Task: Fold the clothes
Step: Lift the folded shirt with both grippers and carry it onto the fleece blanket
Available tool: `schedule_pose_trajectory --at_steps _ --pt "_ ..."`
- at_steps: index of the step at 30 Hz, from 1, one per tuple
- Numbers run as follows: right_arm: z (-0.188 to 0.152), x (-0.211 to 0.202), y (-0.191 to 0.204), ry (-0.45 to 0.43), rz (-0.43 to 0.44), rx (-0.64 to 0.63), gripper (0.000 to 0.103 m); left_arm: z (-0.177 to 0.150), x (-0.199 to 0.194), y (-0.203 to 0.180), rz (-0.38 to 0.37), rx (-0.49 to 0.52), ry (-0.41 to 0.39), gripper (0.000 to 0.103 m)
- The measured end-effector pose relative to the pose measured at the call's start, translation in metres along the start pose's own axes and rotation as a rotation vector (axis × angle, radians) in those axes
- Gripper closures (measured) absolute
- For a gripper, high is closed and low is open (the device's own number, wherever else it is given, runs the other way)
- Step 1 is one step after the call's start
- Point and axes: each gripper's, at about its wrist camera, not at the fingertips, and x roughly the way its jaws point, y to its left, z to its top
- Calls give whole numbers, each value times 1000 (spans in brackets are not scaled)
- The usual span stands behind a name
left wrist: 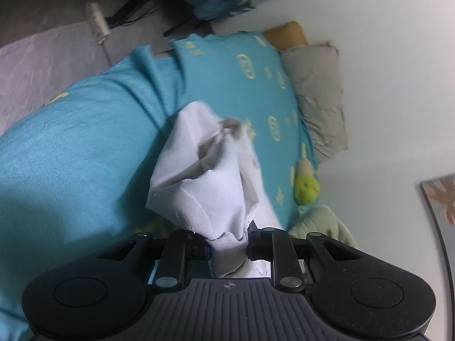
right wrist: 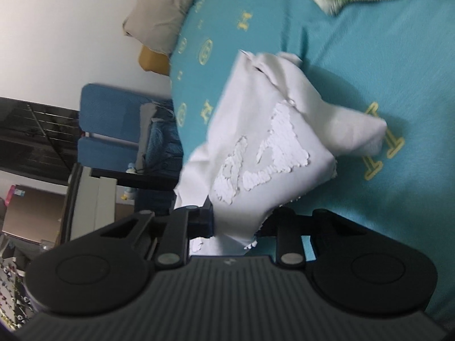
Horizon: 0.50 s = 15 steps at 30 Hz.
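Bedroom scene: a bed [left wrist: 71,142] with a teal sheet covered in yellow logo prints, a grey pillow [left wrist: 315,96] against the white wall, and a plush toy [left wrist: 305,186] near it.

The white garment [left wrist: 199,176] is off the sheet and bunched, hanging between the two tongs with the bed behind it. The left gripper [left wrist: 227,245] is clamped tight on a wad of hem right at its tips, and the cloth runs straight forward from there. The right gripper [right wrist: 237,224] is also pinched shut on an edge; the cloth fans forward and up from it, its raised white lettering [right wrist: 264,153] facing the camera.

So neither hand is nearer; each has its own end, and the garment's length seems to run between them. Both tools look tilted, judging by the slanted room. The cloth's slack, so I'd guess the hands need to spread apart before it can lie flat.
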Motion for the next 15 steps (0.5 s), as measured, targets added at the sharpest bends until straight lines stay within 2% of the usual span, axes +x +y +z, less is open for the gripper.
schedule_pose_trajectory --at_steps 4,10,14,15 --pt "14 -44 14 -52 21 -18 77 -16 -23 -33 -32 42 12 82" --pt "44 -119 34 -140 50 -47 77 -54 -42 -113 -108 119 58 82" --pt "63 -169 48 -198 70 -67 77 -87 -25 -178 -181 155 114 82" --pt "79 -183 50 -224 71 -72 77 -96 -16 -197 -200 168 134 82"
